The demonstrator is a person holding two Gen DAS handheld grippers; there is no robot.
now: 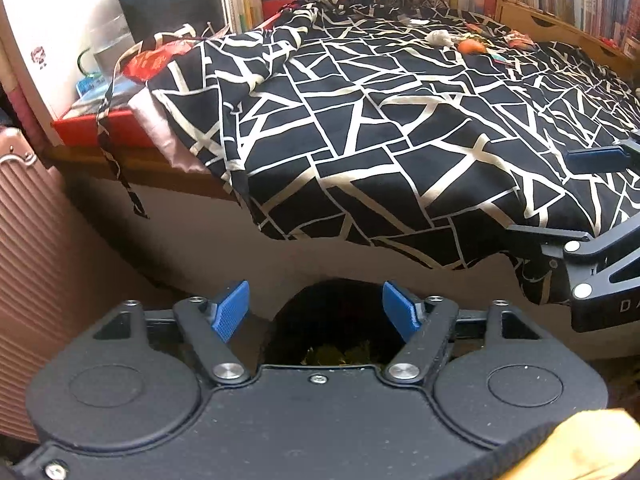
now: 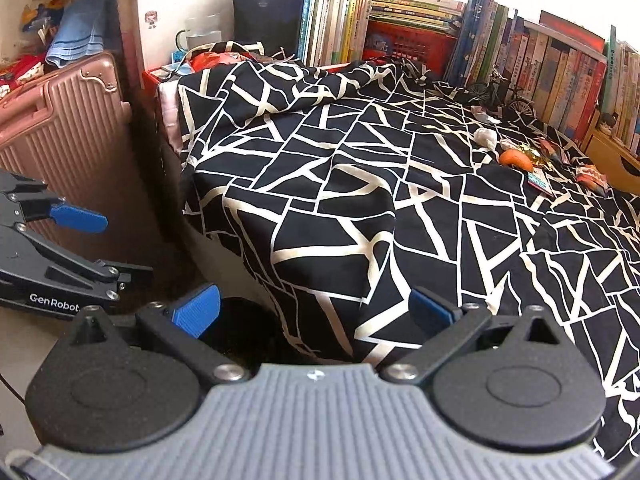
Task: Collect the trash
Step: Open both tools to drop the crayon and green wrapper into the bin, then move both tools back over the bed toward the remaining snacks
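My left gripper (image 1: pixel 316 312) stands open over a black bin (image 1: pixel 332 320) beside the table, with nothing between its blue pads. Yellowish trash (image 1: pixel 336 356) lies at the bottom of the bin. My right gripper (image 2: pixel 316 308) is wide open and holds nothing; it hangs over the near edge of the black-and-white cloth (image 2: pixel 360 200), just right of the bin (image 2: pixel 244 320). At the far right of the cloth lie an orange peel (image 2: pixel 516 159), a crumpled white tissue (image 2: pixel 486 136) and small wrappers (image 2: pixel 540 180). The left wrist view also shows the peel (image 1: pixel 470 46) and the tissue (image 1: pixel 440 37).
A pink suitcase (image 2: pixel 68 136) stands left of the table. Books (image 2: pixel 400 20) and a red crate (image 2: pixel 408 44) line the back, with a model bicycle (image 2: pixel 504 92) in front. A red box (image 1: pixel 96 124) and a glass mug (image 2: pixel 200 36) sit at the far left corner.
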